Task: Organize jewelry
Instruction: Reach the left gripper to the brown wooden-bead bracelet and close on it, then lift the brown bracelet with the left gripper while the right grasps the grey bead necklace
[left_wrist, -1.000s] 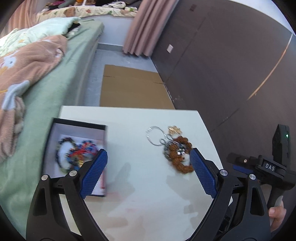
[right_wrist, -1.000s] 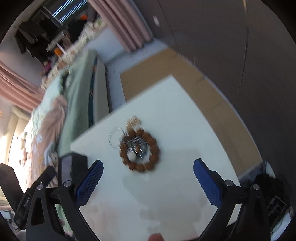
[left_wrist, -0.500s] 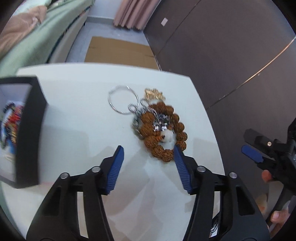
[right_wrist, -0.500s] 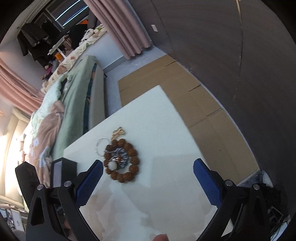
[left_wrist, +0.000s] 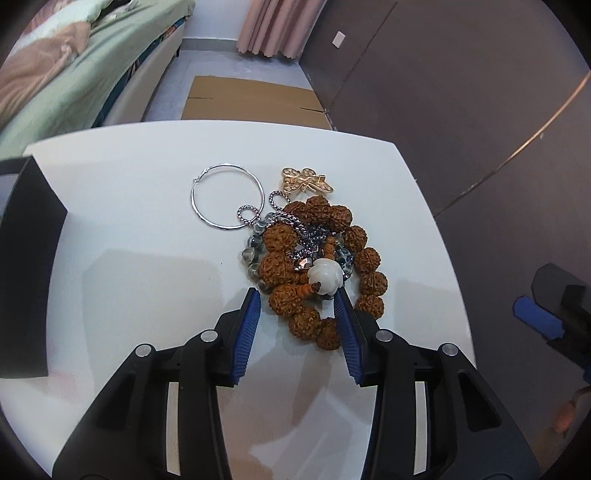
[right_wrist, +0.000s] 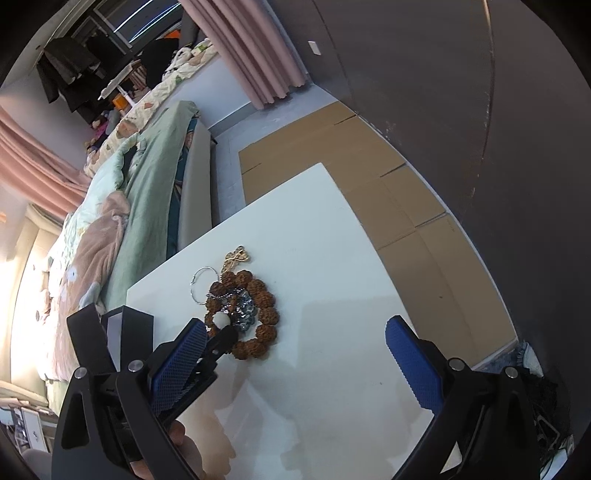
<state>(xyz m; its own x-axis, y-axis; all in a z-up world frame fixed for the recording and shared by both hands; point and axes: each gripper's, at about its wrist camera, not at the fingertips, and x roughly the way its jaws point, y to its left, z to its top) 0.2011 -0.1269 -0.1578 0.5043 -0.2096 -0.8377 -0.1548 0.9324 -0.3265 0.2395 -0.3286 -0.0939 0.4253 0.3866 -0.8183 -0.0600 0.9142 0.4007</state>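
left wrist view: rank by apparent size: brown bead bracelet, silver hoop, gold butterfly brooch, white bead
1. brown bead bracelet
2. silver hoop
3. gold butterfly brooch
4. white bead, which looks close to the brooch in size and lies nearer the camera, so their order is unsure.

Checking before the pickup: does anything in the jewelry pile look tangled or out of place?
Yes. A silver chain and clear glass beads lie heaped through the brown seed-bead bracelet, so lifting it may drag them. The silver hoop and gold butterfly brooch lie beside it.
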